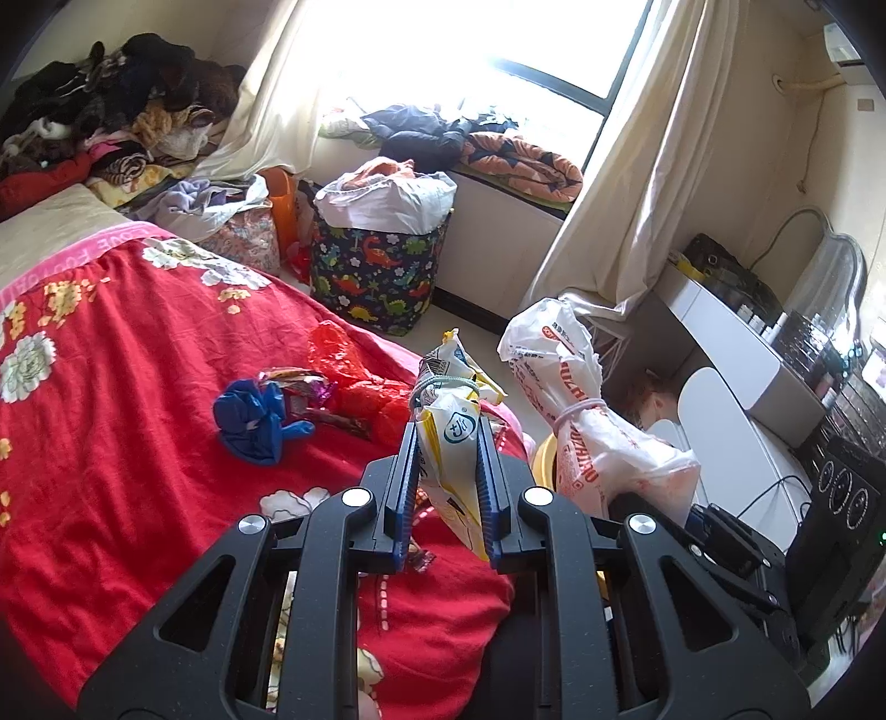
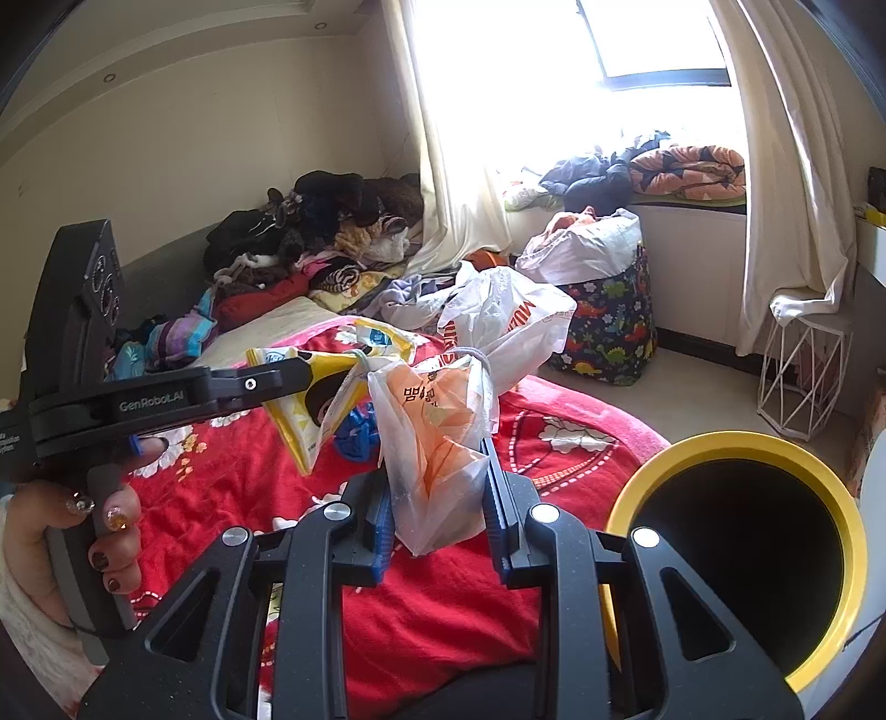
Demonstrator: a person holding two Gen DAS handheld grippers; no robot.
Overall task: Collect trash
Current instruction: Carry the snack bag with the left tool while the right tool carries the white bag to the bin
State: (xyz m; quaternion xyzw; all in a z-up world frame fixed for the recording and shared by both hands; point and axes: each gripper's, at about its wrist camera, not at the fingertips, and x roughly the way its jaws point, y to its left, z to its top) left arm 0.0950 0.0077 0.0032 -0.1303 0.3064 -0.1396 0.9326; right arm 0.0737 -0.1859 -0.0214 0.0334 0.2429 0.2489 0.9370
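Bright daylight from the window [image 1: 470, 50], so strong there that the glass looks all white. Soft glow on the curtains [image 2: 775, 194]. Dark inside the bin [image 2: 742, 559]. Sharp in the middle, bent and round at the edges, black in the corners.

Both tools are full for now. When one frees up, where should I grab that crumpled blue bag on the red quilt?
Take the blue bag at its bunched main body, coming straight down from above. It lies low and crumpled on the red quilt, with wrappers close on its right, so approach from its clearer left side.
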